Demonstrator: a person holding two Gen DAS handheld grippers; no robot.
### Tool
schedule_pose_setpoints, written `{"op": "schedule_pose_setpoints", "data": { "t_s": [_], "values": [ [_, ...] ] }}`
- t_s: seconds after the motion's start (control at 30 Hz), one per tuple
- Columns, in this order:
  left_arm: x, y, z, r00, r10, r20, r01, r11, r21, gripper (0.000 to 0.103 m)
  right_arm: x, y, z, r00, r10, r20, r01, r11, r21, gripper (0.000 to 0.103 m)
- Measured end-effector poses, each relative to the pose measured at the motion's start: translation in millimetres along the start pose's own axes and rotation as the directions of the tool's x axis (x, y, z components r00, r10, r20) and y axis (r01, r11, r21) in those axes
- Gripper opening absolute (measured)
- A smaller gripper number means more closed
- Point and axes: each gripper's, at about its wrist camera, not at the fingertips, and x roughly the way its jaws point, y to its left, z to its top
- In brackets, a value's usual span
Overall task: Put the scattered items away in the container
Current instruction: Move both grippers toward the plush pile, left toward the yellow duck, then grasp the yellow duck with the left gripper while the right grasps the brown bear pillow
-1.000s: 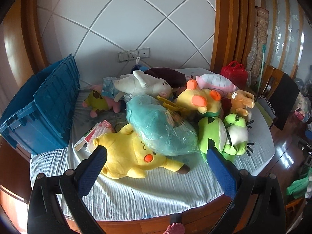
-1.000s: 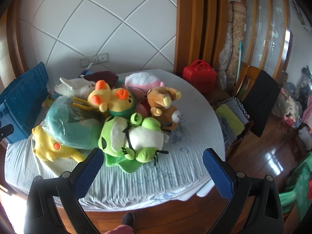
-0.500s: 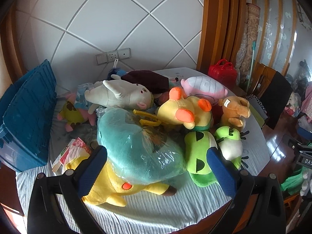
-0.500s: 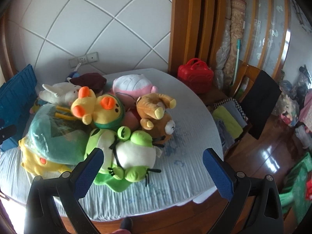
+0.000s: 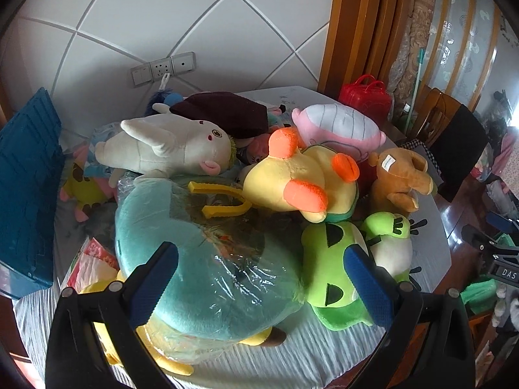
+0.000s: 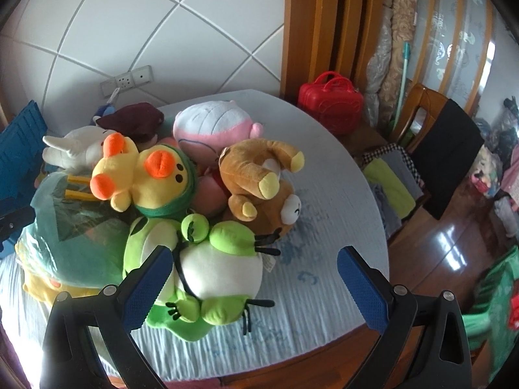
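A heap of plush toys covers the round table. My left gripper (image 5: 259,282) hangs open just above a teal plush wrapped in clear plastic (image 5: 207,259), which lies on a yellow plush (image 5: 97,295). Beside it are a green frog (image 5: 337,269), a yellow duck (image 5: 301,181), a white plush (image 5: 168,149) and a pink plush (image 5: 337,123). The blue crate (image 5: 26,188) stands at the left edge. My right gripper (image 6: 251,287) is open over the green frog (image 6: 214,259), with the duck (image 6: 152,178) and a brown bear (image 6: 259,181) beyond it.
A red toy case (image 6: 331,107) sits past the table's far right edge. A wooden chair with dark cloth (image 6: 447,149) and folded clothes (image 6: 392,188) stand to the right. The light tablecloth (image 6: 324,220) is bare on the right side. Wall sockets (image 5: 162,68) are behind the heap.
Both grippers have moved forward and closer to the heap; the toys look larger. The left one now sits over the teal plush, the right one over the frog. Nothing was grasped.
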Motion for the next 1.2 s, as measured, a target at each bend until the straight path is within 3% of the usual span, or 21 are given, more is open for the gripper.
{"op": "schedule_pose_setpoints", "data": {
  "t_s": [0.2, 0.6, 0.97, 1.07, 1.2],
  "values": [
    [33, -14, 5, 0.998, 0.017, -0.066, -0.017, 1.0, 0.001, 0.103, 33, -13, 10, 0.999, 0.021, -0.035, -0.02, 1.0, 0.013, 0.103],
    [94, -43, 31, 0.983, 0.11, -0.146, -0.12, 0.991, -0.063, 0.103, 125, -26, 50, 0.988, 0.082, -0.131, -0.094, 0.992, -0.089, 0.103],
    [149, -21, 46, 0.968, 0.159, -0.194, -0.193, 0.966, -0.172, 0.103, 189, -6, 72, 0.966, 0.171, -0.194, -0.209, 0.959, -0.192, 0.103],
    [166, -20, 50, 0.964, 0.18, -0.194, -0.213, 0.963, -0.168, 0.103, 205, -2, 76, 0.965, 0.162, -0.207, -0.204, 0.958, -0.202, 0.103],
    [181, -17, 56, 0.974, 0.134, -0.184, -0.17, 0.965, -0.199, 0.103, 219, -3, 78, 0.959, 0.18, -0.22, -0.223, 0.956, -0.191, 0.103]
  ]
}}
